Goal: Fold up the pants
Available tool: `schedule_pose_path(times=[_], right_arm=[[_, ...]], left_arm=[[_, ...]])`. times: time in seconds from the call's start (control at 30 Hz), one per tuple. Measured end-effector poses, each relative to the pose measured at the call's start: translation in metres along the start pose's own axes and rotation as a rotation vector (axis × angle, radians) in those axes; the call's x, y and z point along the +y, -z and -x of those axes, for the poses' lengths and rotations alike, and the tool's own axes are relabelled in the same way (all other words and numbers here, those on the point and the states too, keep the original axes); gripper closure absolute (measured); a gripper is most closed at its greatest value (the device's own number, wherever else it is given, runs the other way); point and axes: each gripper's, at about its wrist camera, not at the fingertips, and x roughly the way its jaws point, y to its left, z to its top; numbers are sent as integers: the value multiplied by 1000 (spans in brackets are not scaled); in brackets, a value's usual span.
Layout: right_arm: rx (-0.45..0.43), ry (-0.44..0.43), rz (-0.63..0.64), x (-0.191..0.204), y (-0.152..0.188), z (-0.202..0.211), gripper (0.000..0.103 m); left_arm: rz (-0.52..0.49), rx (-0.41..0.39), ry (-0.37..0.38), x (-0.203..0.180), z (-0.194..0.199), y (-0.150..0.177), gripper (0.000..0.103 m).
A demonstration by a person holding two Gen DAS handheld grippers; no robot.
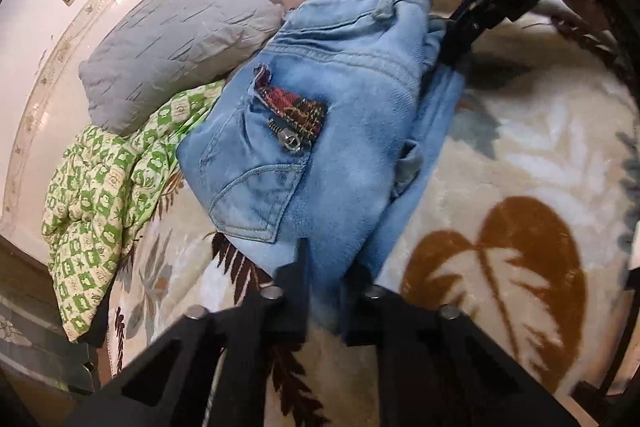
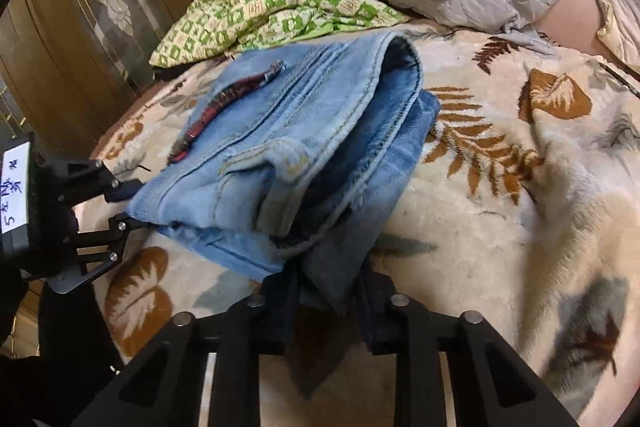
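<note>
Lying folded into a thick bundle on the leaf-patterned blanket of the bed: light blue pants, back pocket and a red plaid patch facing up. Sitting at far left in the left wrist view, a green checked quilt, with a grey pillow behind it, just beside the pants. Pinching the near edge of the denim, the left claw, its fingers pressed against the cloth on both sides. Reaching in at the upper right of that view, the right claw, gripping the far side of the bundle. Seen from the right wrist: the right claw clamping a hanging layer of denim between its fingers, the waistband opening gaping toward the right, and the left claw meeting the bundle's left corner.
</note>
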Motion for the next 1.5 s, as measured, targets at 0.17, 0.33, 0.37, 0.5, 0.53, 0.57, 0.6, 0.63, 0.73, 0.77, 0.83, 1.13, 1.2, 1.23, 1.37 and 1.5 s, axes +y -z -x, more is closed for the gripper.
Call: schedule_pose_path(times=[0.17, 0.33, 0.37, 0.5, 0.53, 0.57, 0.6, 0.63, 0.73, 0.77, 0.83, 1.13, 1.2, 1.23, 1.37, 1.5], right_arm=[[-1, 18, -1, -3, 7, 11, 89], [6, 4, -34, -9, 9, 10, 87], [9, -3, -47, -11, 8, 12, 87], [5, -43, -110, -21, 2, 22, 68], [-7, -50, -118, -22, 0, 25, 43], [-30, -60, -136, -25, -2, 30, 20], [-59, -71, -153, -27, -5, 36, 17], [-81, -88, -168, -28, -8, 40, 16], [-115, -166, -235, -37, -21, 44, 13], [-113, -191, -260, -40, -27, 40, 11], [-94, -216, -300, -44, -36, 28, 10], [-34, -286, -462, -57, -49, -30, 10], [-11, -292, -469, -56, -47, -40, 10], [-3, -297, -474, -56, -45, -44, 10], [-42, -267, -379, -39, -42, -50, 26], [-80, -195, -308, -28, -43, -46, 50]], left_arm=[[5, 20, -13, 3, -6, 3, 98], [19, -5, -13, -1, 9, 2, 82], [42, -12, 1, 3, 14, 3, 68], [210, -120, 14, 37, 42, 0, 7], [270, -122, 42, 50, 43, -2, 7], [317, -126, 63, 60, 42, -3, 7], [398, -140, 91, 77, 40, -5, 7], [456, -142, 115, 88, 36, -5, 7], [665, -126, 229, 127, 8, -7, 6], [726, -116, 260, 136, -3, -6, 6], [875, -70, 350, 155, -34, -5, 6], [1216, 99, 584, 181, -137, 0, 5], [1216, 133, 608, 179, -152, -4, 5], [1221, 132, 614, 179, -157, -6, 5], [1212, 116, 642, 180, -168, -13, 7], [1126, 125, 609, 177, -163, -23, 44]])
